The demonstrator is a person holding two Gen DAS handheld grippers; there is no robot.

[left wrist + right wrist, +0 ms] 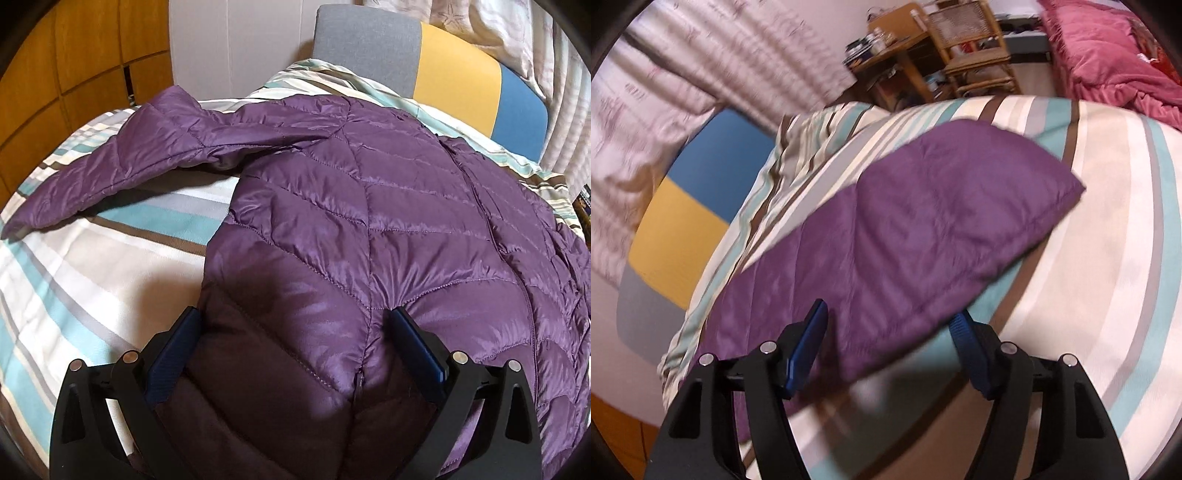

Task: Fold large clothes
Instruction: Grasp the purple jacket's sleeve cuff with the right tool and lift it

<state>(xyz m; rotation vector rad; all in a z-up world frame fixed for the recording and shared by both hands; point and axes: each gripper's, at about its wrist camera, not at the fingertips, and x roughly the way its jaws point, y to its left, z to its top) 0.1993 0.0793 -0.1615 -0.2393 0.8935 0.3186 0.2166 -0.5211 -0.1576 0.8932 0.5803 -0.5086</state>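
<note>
A purple quilted down jacket [369, 221] lies spread on a striped bed cover [92, 266], zipper up, one sleeve [122, 173] stretched out to the left. My left gripper [295, 328] is open, its blue-padded fingers [177, 350] straddling the jacket's lower hem area without pinching it. In the right wrist view the other sleeve [923, 221] lies flat across the bed cover [1108, 240]. My right gripper [892, 321] is open, hovering just above the near part of that sleeve, empty.
A headboard with grey, yellow and blue panels [458, 70] stands behind the bed, beside pale curtains [701, 66]. A wooden wardrobe [74, 66] is at the left. A wooden desk and chair [960, 51] and a pink blanket [1108, 55] lie beyond the bed.
</note>
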